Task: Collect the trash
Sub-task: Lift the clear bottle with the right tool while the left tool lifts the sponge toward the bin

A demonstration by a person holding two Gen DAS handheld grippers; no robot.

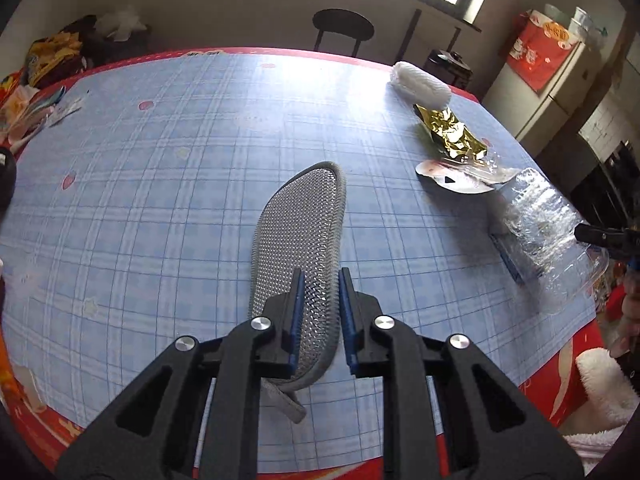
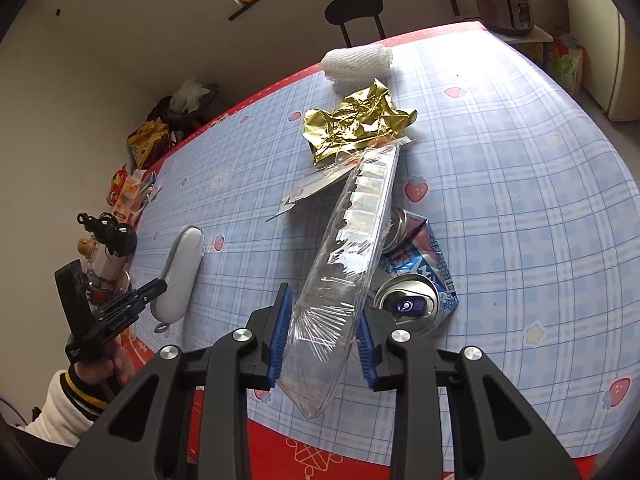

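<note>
My left gripper (image 1: 320,276) is shut on a grey mesh insole (image 1: 304,240), held flat just over the blue checked tablecloth (image 1: 160,184). My right gripper (image 2: 324,308) is shut on a clear plastic tray (image 2: 352,248), tilted over a crushed blue can (image 2: 416,280). The insole (image 2: 182,272) and left gripper (image 2: 154,294) show at the left of the right wrist view. Gold foil (image 2: 356,124), a white foam net (image 2: 356,62) and a torn wrapper (image 2: 312,188) lie beyond the tray. In the left wrist view the tray (image 1: 548,232), foil (image 1: 448,132), net (image 1: 420,84) and wrapper (image 1: 456,178) lie at the right.
A black chair (image 1: 342,28) stands behind the table. Snack packets (image 2: 128,192) and a small figurine (image 2: 108,248) sit at the table's left edge. A rice cooker (image 2: 504,0) stands on a side table at the far right. The red table border (image 2: 320,452) runs along the near edge.
</note>
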